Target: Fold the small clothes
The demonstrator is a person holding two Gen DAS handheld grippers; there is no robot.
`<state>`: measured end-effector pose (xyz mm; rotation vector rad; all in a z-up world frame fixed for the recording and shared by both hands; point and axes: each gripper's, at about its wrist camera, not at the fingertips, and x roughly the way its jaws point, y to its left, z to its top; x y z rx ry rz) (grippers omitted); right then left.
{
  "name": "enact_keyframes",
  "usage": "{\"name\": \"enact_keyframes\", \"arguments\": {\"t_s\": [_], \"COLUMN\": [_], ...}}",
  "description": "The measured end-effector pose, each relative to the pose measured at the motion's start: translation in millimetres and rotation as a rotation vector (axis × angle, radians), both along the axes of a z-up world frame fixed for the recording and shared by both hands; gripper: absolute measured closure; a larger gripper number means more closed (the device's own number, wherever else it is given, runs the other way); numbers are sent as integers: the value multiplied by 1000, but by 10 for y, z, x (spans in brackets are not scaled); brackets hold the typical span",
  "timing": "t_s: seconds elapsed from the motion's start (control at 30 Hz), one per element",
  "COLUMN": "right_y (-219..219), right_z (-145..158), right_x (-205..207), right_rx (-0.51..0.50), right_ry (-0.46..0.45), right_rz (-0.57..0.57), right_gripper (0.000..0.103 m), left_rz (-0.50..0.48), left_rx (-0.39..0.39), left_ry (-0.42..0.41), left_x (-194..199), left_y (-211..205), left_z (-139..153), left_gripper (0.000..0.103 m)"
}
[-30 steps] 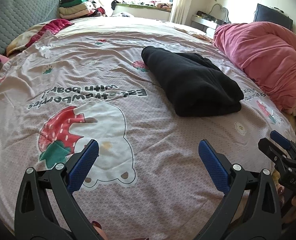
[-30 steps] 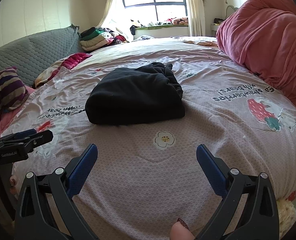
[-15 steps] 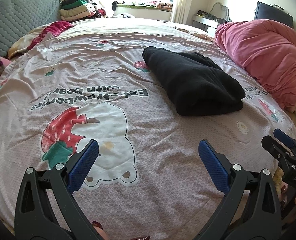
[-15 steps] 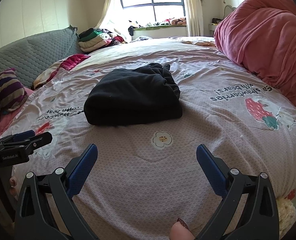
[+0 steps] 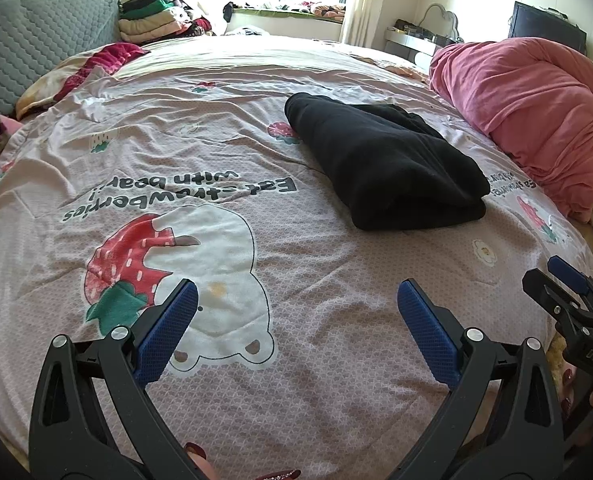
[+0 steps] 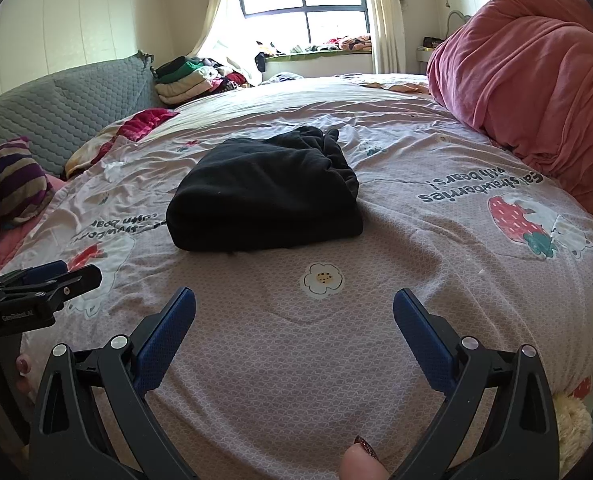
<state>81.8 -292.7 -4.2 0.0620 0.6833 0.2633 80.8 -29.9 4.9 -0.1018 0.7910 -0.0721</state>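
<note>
A: Both cams have backed off a bit since 1 s ago, so the garment [image 5: 384,168] sits slightly further up the frame; it hasn't shifted on the bed [image 5: 316,344] itself.

B: Where's it now?

A: Black, folded into a thick bundle, lying flat mid-bed on the pink strawberry-print cover. Folded edge faces the cams, looser bunched end points twd the window [image 6: 302,0]. Nothing touching it.

B: Left gripper [image 5: 296,328]?

A: Fingers spread wide, holding nothing, hovering over the bear print near the bed's front edge, well short of the garment.

B: Right gripper [image 6: 294,330]?

A: Same: fingers spread, empty, above the cover just behind the flower print, garment straight ahead. Each gripper shows at the edge of the other's view.

B: Around it?

A: Pink duvet [image 6: 536,80] heaped on the right side, grey quilted headboard [image 5: 44,36] at left, striped pillow [image 6: 12,184] by it, stack of folded clothes [image 6: 188,80] at the far left corner.
</note>
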Motion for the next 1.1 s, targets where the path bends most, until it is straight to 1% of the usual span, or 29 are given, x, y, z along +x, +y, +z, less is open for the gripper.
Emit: {"name": "enact_keyframes", "arguments": {"t_s": [0.6,0.83,0.97,1.1], "right_y": [-34,-38,-66,-180], "right_z": [17,28,32,46], "right_x": [3,-16,-14,-25], "right_rx": [0,-7,-10,-8], "right_ry": [-1,1,6,12], "right_rz": [-12,-23,-40,-84], "right_gripper": [5,5,5,5], "left_rz": [4,4,-11,-31], "left_rx": [3,22,48,19], "left_ry": [6,3,-9,-10], "left_x": [-19,-24,-46,-54], "left_y": [13,-3,-46,-48], "left_z": [10,14,45,68], "left_gripper": [9,9,9,9]}}
